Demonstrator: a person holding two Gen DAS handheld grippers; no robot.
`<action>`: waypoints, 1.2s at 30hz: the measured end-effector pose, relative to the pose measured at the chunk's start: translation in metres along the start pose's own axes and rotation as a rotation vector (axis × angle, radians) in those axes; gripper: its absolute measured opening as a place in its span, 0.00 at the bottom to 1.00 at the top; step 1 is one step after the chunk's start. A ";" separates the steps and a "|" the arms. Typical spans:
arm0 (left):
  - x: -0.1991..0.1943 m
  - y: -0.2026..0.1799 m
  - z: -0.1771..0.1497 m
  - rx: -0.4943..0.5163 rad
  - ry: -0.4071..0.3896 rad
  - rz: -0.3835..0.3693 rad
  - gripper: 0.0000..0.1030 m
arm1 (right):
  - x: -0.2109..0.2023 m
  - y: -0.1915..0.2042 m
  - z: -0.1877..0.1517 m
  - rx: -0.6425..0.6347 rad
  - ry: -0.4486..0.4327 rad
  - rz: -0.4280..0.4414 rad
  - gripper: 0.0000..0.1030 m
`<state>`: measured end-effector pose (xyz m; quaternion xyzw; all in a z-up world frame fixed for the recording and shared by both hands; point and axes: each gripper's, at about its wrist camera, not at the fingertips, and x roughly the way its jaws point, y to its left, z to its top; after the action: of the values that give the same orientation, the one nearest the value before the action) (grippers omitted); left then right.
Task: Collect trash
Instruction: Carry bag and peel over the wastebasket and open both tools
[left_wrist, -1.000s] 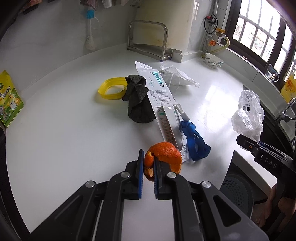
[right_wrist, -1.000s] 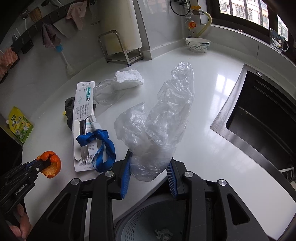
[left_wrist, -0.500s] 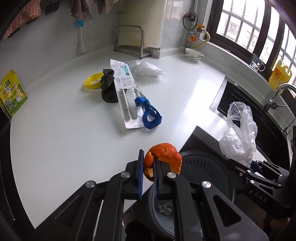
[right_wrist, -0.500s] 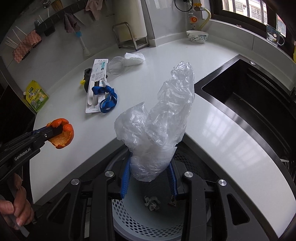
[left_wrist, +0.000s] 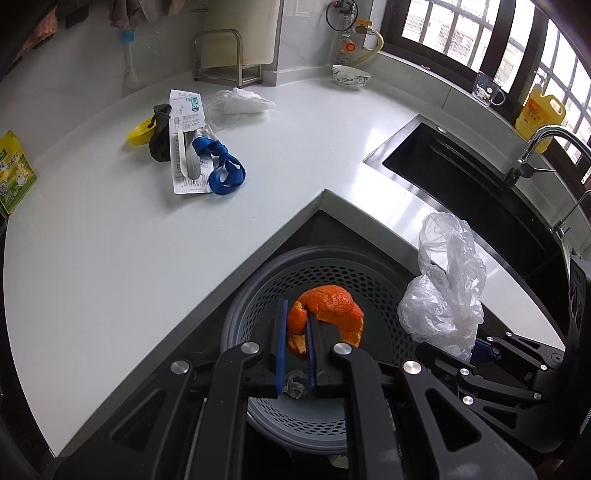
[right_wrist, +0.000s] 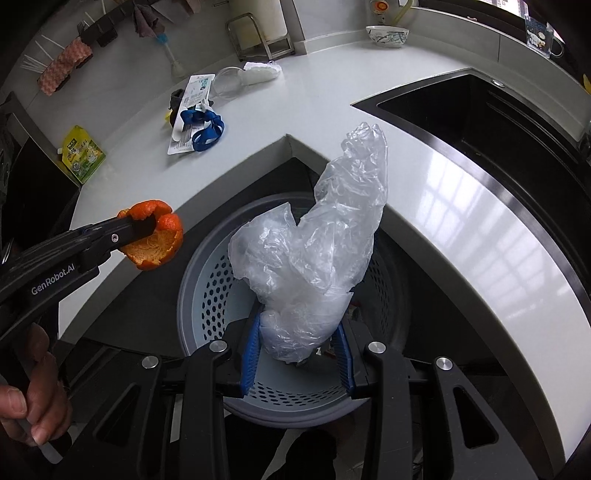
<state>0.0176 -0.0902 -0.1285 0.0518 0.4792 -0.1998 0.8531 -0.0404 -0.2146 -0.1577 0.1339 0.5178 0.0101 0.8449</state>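
**Both grippers loaded and positioned over the bin: release step pending**

**Current state.** The left gripper (left_wrist: 295, 341) is clamped tight on a piece of orange peel (left_wrist: 327, 314); its blue pads (left_wrist: 282, 345) pinch the peel's edge, and the rest of the peel projects forward of the jaws. The right gripper (right_wrist: 297, 349) is closed on a crumpled clear plastic bag (right_wrist: 314, 258), with the jaws held partly apart by the bulk of the bag, which stands up well above the pads.

**Position of the load.** A grey perforated waste basket (left_wrist: 332, 273) sits on the floor in the inner corner of the white countertop (left_wrist: 110, 240). In the left wrist view the peel hangs over the basket opening. In the right wrist view the bag is above the basket (right_wrist: 207, 280), while the peel appears over or just outside its left rim; the exact offset cannot be determined. Crumpled scraps already lie in the basket bottom.

**Step in hand.** This appears to be the deposit step: items carried to the bin, not yet released.

**Next move.** Confirm each item is inside the rim, then part the jaws. The light bag may cling to the pads or drift; release it low.

**Remaining work.** A blue strap (left_wrist: 221, 166), a flat printed package (left_wrist: 186, 140), a dark cloth (left_wrist: 159, 136) and another clear wrapper (left_wrist: 240, 105) remain on the countertop.
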 end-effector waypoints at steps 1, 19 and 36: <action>0.002 -0.003 -0.003 0.002 0.008 0.001 0.09 | 0.000 -0.003 -0.004 0.001 0.010 0.002 0.33; 0.056 -0.008 -0.035 0.014 0.144 0.042 0.09 | 0.046 -0.021 -0.026 0.029 0.148 0.041 0.33; 0.035 0.011 -0.036 -0.037 0.103 0.123 0.70 | 0.044 -0.033 -0.024 0.102 0.127 0.050 0.56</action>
<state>0.0093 -0.0802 -0.1783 0.0757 0.5221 -0.1351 0.8387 -0.0449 -0.2340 -0.2140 0.1885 0.5667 0.0132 0.8020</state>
